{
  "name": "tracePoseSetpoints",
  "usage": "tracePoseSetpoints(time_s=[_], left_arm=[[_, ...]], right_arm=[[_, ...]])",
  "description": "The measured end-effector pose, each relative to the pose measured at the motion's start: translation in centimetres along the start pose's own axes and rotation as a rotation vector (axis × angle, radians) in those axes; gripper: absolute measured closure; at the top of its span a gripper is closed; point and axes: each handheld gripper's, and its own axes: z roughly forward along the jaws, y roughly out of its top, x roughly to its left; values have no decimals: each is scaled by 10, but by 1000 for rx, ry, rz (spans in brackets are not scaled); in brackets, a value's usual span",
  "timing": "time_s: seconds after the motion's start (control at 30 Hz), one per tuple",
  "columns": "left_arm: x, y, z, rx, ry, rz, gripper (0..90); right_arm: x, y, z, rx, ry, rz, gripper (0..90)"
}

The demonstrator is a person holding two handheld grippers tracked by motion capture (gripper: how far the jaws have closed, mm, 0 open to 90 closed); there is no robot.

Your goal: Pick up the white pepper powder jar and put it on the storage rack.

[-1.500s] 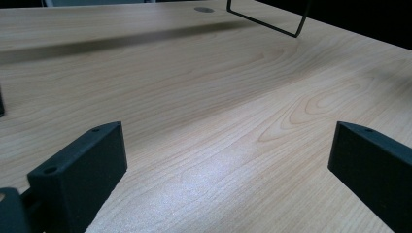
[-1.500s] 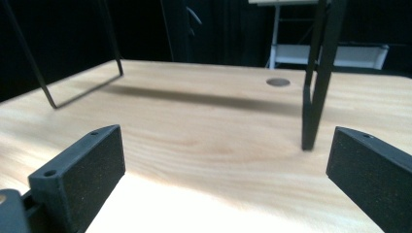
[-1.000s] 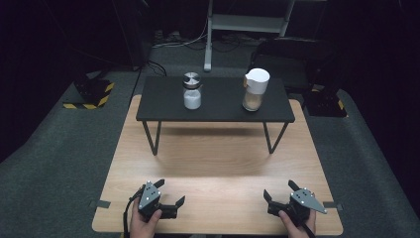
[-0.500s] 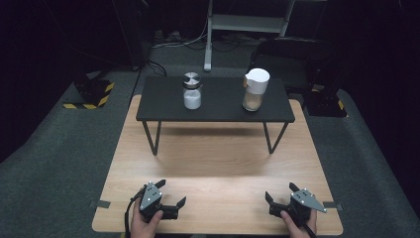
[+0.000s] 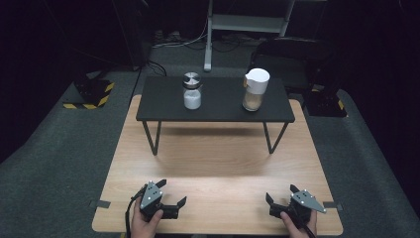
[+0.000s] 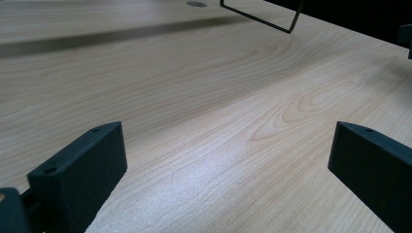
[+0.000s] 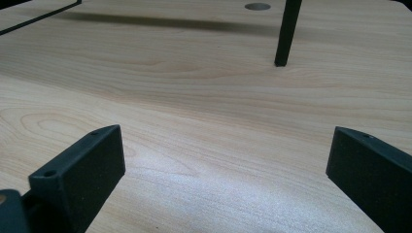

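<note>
On the low black stand [image 5: 218, 111] at the far side of the wooden table [image 5: 218, 163] stand two containers. One is a glass jar [image 5: 192, 92] with a metal lid and white contents; the other is a clear jar [image 5: 255, 89] with a white lid and beige contents. My left gripper [image 5: 172, 191] rests near the front edge at the left, open, nothing between its jaws. My right gripper [image 5: 281, 193] rests at the front right, open and empty too. In the left gripper view the left gripper [image 6: 228, 136] frames bare wood; in the right gripper view the right gripper [image 7: 228, 136] does the same.
The stand's thin black legs [image 7: 286, 31] rise from the wood ahead of the right gripper. The stand's wire foot [image 6: 257, 17] lies far ahead of the left gripper. A yellow-and-black striped block [image 5: 89, 94] sits on the grey carpet at the left. Dark equipment [image 5: 324, 96] stands at the right.
Both grippers have stayed open and nearly still; the right one has drifted slightly toward the near edge.
</note>
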Motion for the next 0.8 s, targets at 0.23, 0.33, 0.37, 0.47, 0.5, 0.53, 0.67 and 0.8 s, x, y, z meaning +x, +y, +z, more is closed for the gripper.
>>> tracePoseSetpoints(time_s=[0.23,0.33,0.37,0.47,0.5,0.53,0.67,0.8], left_arm=[[-1,2,3,4,-4,9,5],[0,2,3,4,-7,6,5],[0,2,3,5,-8,6,5],[1,3,4,9,-10,5,5],[1,3,5,10,-10,7,5],[1,4,7,9,-12,9,5],[0,6,13,8,-17,8,5],[-2,8,18,9,-22,10,5]], right_arm=[[-2,0,-1,2,6,3,2],[-2,1,-1,8,8,3,2],[-2,1,-1,9,8,2,2],[-2,1,-1,7,9,0,3],[-2,0,-1,3,10,0,2],[-2,-1,-2,0,11,-1,2],[-1,-4,-4,-14,16,-19,3],[1,-5,-4,-21,11,-28,2]])
